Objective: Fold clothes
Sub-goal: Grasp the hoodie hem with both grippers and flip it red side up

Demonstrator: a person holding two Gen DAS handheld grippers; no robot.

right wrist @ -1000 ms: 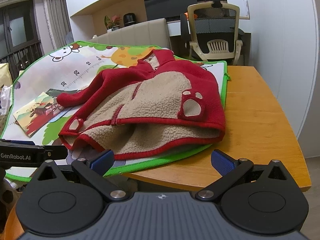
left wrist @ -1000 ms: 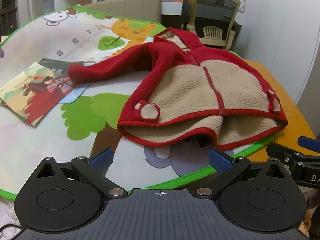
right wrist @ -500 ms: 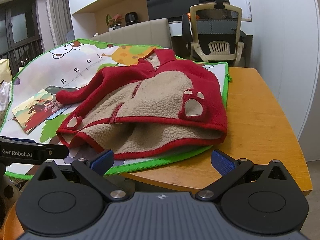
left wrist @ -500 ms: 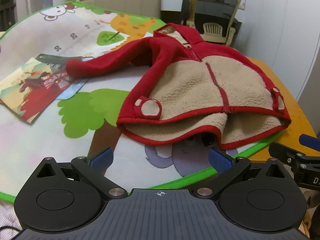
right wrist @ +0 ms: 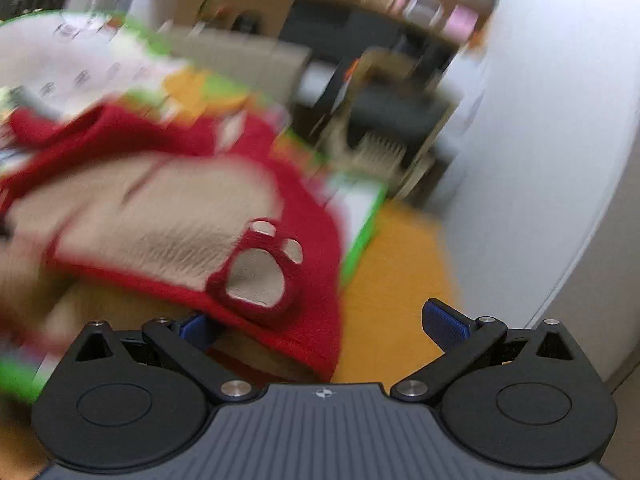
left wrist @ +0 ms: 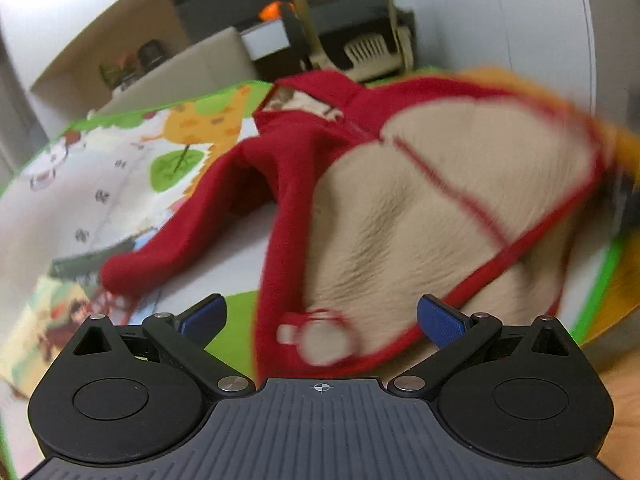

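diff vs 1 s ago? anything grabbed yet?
Both tongs moved in fast to the hem of the red and beige fleece hooded jacket; both views are motion-blurred. The left tongs now straddle the corner with the left paw patch, the right tongs the right one. Both are open, nothing gripped. The jacket lies unfolded as before on the cartoon play mat.

White wall (right wrist: 560, 160) right; beige office chair (left wrist: 360, 36), seemingly a desk, behind wooden table (right wrist: 400, 280).

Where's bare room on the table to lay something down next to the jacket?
Bare wood lies right of the red jacket, past the mat's green edge. White mat under the sleeve is free. Crowded near the book.
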